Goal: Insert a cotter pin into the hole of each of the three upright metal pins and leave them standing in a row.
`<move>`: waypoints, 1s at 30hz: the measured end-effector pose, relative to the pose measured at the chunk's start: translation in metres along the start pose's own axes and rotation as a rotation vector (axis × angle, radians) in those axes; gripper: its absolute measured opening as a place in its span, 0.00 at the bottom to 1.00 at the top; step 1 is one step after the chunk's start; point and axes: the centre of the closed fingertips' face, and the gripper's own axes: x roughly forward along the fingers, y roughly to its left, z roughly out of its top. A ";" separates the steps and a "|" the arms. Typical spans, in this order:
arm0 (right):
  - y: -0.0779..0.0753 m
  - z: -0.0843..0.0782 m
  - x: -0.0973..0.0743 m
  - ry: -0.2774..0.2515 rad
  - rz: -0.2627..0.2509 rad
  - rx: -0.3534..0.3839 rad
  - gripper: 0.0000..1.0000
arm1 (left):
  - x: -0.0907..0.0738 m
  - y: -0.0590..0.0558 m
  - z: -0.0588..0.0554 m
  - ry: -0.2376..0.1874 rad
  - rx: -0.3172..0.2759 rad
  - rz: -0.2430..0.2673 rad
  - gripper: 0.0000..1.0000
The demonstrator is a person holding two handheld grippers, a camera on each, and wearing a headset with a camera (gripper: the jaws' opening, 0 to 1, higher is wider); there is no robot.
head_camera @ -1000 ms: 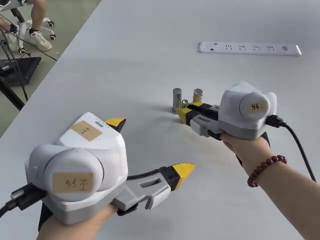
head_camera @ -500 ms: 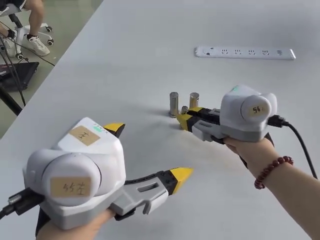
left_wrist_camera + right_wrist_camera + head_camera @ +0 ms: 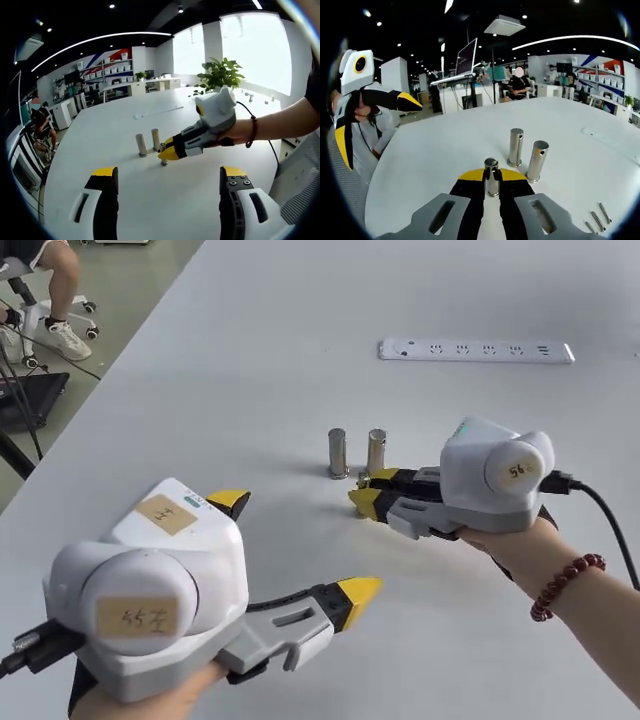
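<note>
Two steel pins stand upright side by side on the white table, one (image 3: 338, 453) (image 3: 515, 147) left of the other (image 3: 376, 451) (image 3: 537, 161). My right gripper (image 3: 364, 492) (image 3: 491, 182) is shut on a third, shorter steel pin (image 3: 491, 175) (image 3: 163, 155), held upright just in front of them. Whether its foot touches the table I cannot tell. Several thin cotter pins (image 3: 597, 214) lie on the table to the right. My left gripper (image 3: 295, 546) (image 3: 169, 172) hangs open with nothing in it, well short of the pins.
A white power strip (image 3: 476, 350) lies at the far side of the table. Its left edge (image 3: 95, 405) runs along an aisle where a person sits on a chair (image 3: 50, 285). A black cable (image 3: 600, 530) trails from the right gripper.
The right gripper has drawn back a little from the two standing pins, with the short pin still in its jaws. The head camera has shifted; the left gripper stays open.
</note>
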 end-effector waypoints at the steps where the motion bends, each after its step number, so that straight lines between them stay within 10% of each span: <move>1: 0.002 0.000 -0.001 0.002 0.006 -0.004 0.04 | 0.000 0.000 0.000 -0.001 0.000 0.000 0.82; 30: 0.026 -0.018 -0.028 0.078 0.155 -0.082 0.05 | -0.002 -0.012 0.004 -0.013 0.009 -0.026 0.80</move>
